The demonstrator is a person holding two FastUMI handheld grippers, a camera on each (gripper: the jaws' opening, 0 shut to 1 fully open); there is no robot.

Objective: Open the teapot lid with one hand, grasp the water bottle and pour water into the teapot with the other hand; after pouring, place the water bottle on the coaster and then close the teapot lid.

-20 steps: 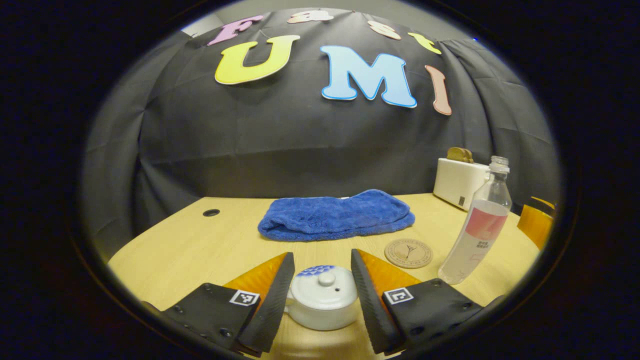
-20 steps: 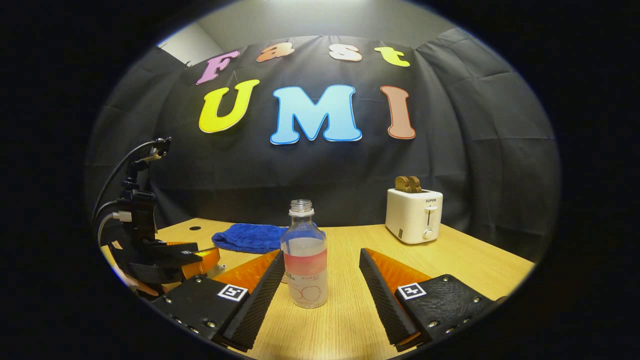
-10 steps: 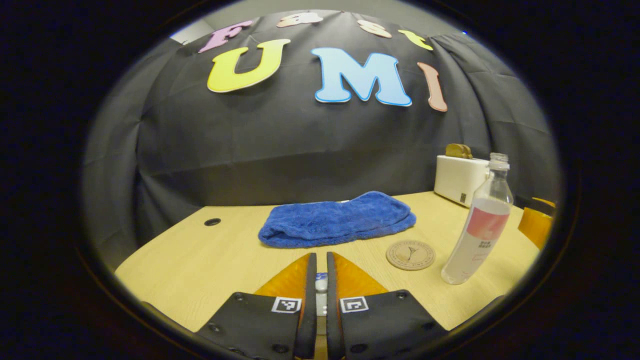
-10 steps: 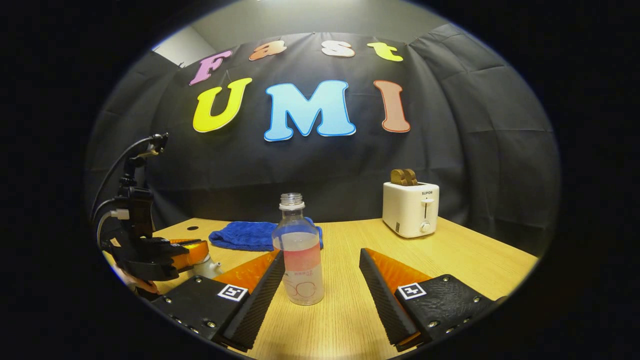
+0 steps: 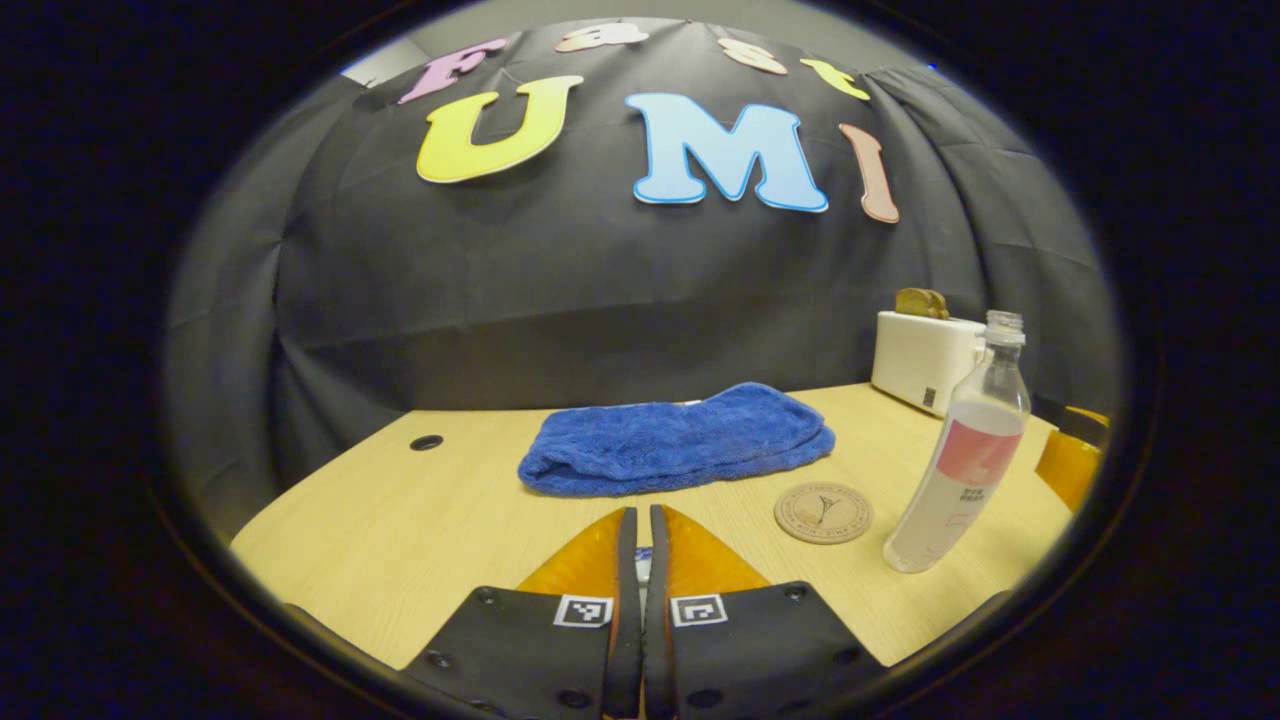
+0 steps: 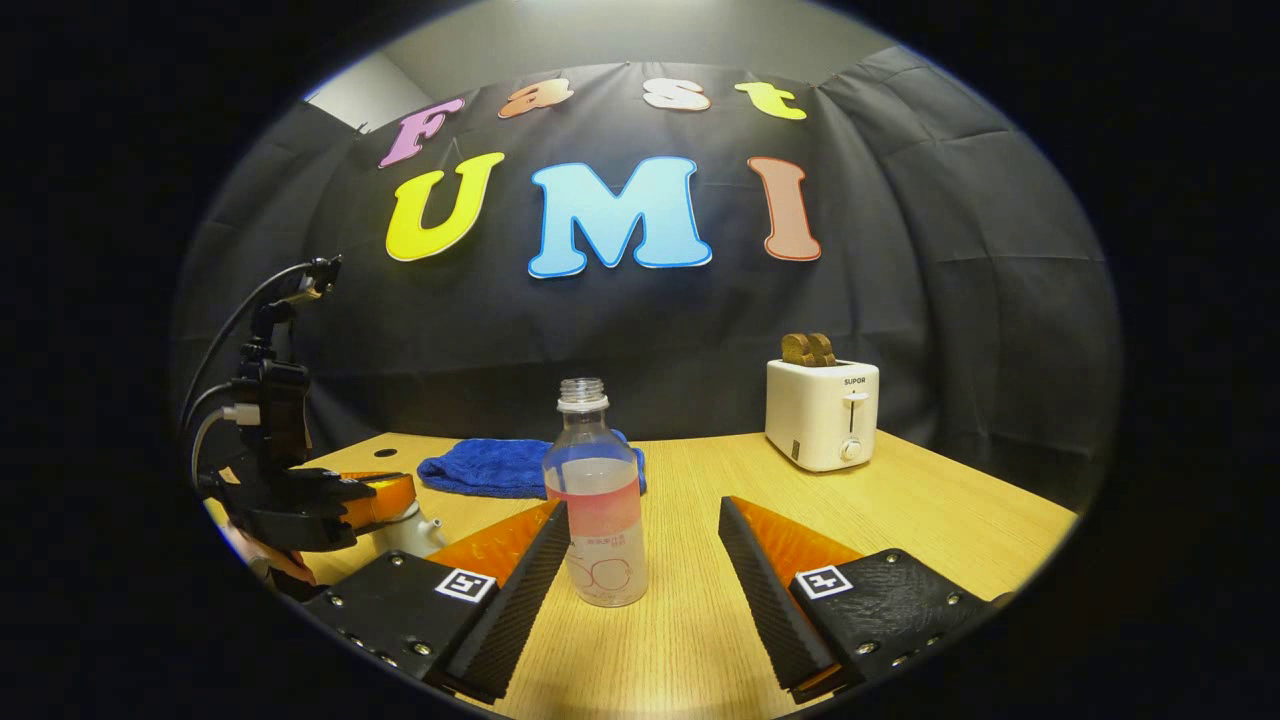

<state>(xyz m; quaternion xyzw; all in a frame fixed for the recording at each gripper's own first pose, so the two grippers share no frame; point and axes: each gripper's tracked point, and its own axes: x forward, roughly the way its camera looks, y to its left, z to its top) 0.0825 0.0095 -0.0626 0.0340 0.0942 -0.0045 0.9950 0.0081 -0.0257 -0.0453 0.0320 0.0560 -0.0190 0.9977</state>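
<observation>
Left gripper fingers pinch shut on something white; right gripper gapes around one clear plastic water bottle. One round cork coaster, one blue towel.

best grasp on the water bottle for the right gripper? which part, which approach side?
Grip the water bottle at its straight labelled midsection, coming in level from the near side, where the right gripper already stands open around it. The body stands upright with parallel walls there; the neck tapers and the mouth is uncapped, so a higher grip would likely be less steady for pouring.
</observation>
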